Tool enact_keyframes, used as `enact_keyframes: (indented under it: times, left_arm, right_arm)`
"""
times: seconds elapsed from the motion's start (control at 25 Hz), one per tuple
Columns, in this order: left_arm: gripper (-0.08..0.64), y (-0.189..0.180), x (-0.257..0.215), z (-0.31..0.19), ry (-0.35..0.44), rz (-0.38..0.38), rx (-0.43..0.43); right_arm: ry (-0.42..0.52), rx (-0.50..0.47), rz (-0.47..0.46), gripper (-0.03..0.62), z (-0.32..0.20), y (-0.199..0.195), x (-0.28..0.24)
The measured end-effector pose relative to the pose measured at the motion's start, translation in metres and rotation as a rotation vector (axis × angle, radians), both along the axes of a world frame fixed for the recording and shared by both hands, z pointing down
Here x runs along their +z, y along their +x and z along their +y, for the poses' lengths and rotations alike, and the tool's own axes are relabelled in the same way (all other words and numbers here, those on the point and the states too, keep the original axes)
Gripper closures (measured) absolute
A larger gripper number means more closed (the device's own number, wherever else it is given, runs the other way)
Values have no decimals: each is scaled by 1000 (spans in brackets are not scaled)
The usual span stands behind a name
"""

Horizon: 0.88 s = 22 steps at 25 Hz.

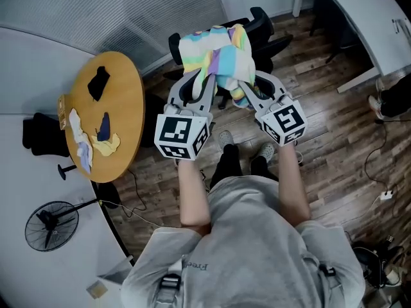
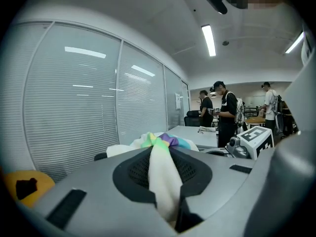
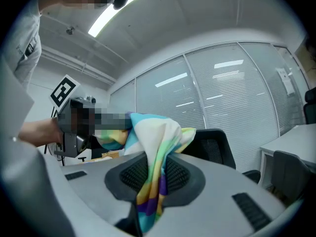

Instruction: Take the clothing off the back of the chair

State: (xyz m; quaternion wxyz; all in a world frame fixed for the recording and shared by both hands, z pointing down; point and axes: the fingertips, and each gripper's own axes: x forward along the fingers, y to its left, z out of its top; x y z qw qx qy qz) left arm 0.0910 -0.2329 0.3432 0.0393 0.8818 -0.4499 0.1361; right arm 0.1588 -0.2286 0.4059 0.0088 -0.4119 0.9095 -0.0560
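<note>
The clothing [image 1: 217,58] is a pastel rainbow-striped garment, bunched up and held in the air in front of the black office chair [image 1: 260,25]. My left gripper [image 1: 200,82] is shut on its left part, where white cloth [image 2: 163,179] is pinched between the pads. On its right part my right gripper [image 1: 247,85] is shut too, with striped cloth [image 3: 152,181] running between its jaws. In the right gripper view the chair's backrest [image 3: 212,149] stands bare behind the garment.
A round wooden table [image 1: 125,104] with small items stands at the left, a floor fan [image 1: 51,224] below it. A white desk [image 1: 363,27] lies at the right. Several people [image 2: 227,115] stand at desks in the left gripper view. Cables run over the wooden floor [image 1: 334,146].
</note>
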Motion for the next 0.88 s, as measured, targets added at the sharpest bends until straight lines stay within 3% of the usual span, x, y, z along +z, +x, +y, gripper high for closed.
enact_keyframes:
  times: [0.52, 0.88]
  left_arm:
    - [483, -65, 4, 69, -13, 67, -35]
    - [483, -159, -1, 123, -8, 126, -121]
  right_arm:
    - [-2, -58, 25, 509, 64, -67, 6]
    - [20, -185, 135, 509, 130, -173, 6]
